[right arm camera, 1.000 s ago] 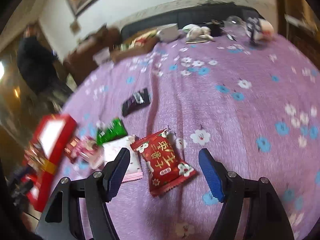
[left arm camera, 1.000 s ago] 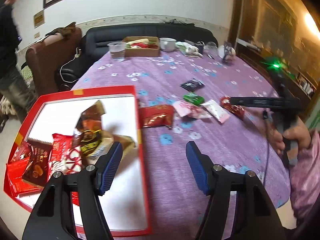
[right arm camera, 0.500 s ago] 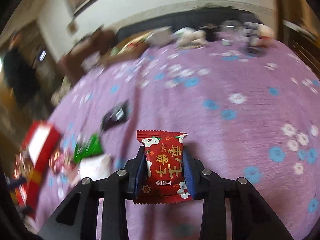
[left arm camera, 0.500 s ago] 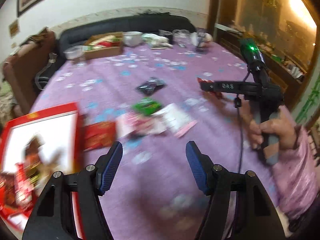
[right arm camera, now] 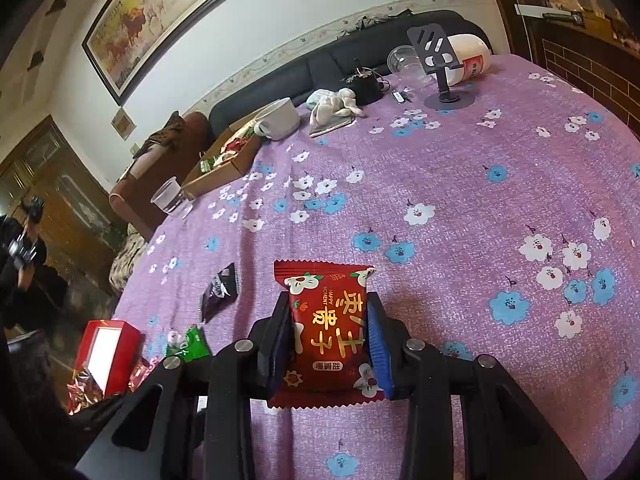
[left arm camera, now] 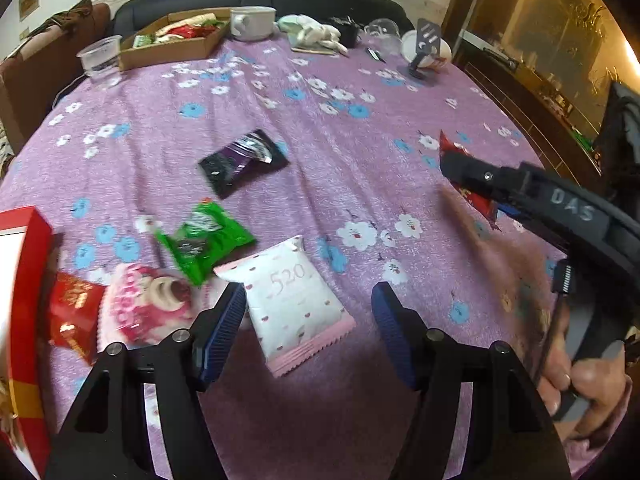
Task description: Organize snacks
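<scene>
My right gripper [right arm camera: 328, 344] is shut on a red snack packet [right arm camera: 326, 332] with gold characters and holds it above the purple flowered tablecloth; it shows at the right in the left wrist view [left arm camera: 472, 192]. My left gripper [left arm camera: 308, 320] is open and empty, its jaws on either side of a white and pink "520" packet [left arm camera: 294, 300] lying on the cloth. A green packet [left arm camera: 204, 240], a pink packet [left arm camera: 148, 308], a small red packet [left arm camera: 74, 312] and a black packet [left arm camera: 242, 160] lie nearby. The red box [left arm camera: 18, 320] stands at the left edge.
At the far end stand a cardboard tray of snacks [left arm camera: 172, 42], a plastic cup [left arm camera: 100, 60], a white bowl [left arm camera: 252, 24], a phone stand [right arm camera: 440, 68] and a cloth toy [right arm camera: 336, 104]. A dark sofa and a person with a camera [right arm camera: 20, 256] are beyond the table.
My right gripper closed on the red packet and lifted it off the cloth. My left gripper swung right from the red box to over the white and pink packet.
</scene>
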`<state>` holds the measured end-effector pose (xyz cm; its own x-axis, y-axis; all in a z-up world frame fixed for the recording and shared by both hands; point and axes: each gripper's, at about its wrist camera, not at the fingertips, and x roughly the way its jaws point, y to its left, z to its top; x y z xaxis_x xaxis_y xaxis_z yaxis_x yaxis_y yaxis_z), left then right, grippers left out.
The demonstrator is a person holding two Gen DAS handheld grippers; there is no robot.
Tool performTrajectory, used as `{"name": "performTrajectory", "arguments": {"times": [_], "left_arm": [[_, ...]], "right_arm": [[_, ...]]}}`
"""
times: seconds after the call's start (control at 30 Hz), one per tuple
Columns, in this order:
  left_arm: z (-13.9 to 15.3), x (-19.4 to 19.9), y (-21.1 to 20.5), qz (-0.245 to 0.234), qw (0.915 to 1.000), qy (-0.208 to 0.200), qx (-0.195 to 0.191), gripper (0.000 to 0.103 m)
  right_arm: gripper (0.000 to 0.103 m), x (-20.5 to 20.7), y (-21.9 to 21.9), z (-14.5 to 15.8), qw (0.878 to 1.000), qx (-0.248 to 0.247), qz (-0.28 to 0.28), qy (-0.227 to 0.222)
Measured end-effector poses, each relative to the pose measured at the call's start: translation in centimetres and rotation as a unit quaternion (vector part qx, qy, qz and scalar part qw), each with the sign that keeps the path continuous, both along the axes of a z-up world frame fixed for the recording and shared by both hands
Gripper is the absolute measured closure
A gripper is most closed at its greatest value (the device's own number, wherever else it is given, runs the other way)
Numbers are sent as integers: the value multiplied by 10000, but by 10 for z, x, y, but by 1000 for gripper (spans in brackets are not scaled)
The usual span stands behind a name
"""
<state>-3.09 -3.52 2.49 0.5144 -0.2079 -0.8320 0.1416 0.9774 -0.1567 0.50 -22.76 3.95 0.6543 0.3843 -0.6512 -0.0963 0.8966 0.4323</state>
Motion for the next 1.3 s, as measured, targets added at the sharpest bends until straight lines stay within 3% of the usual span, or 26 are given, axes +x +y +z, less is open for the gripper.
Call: {"name": "performTrajectory", "arguments": {"times": [0.2,0.33,0.47,0.57,0.77,1.07,1.3], "left_arm": [[-7,10,-13,-211,9993,-202,233,42],[-8,12,-15,-327,9975,-382,494,58],[-9,13,-17,-441,9954,-520,678,63],[-10,14,-17,-489,9950,-571,655,68],[-6,9,-6,-401,9965,-555,486,69],[32,-27,12,-299,9914,-1204,427,69],[71,-55,32,32,9771,-2005,719,68]], "right_arm": [[64,0,0,2,10000,85,24,-13],[64,0,-3,1,9999,140,-25,-1],[64,3,0,-3,9999,128,38,102],[64,4,3,-6,9997,113,101,195],[64,4,3,-7,9997,100,109,209],[65,4,3,-5,9994,244,209,159],[65,3,4,-6,9993,266,226,153]]}}
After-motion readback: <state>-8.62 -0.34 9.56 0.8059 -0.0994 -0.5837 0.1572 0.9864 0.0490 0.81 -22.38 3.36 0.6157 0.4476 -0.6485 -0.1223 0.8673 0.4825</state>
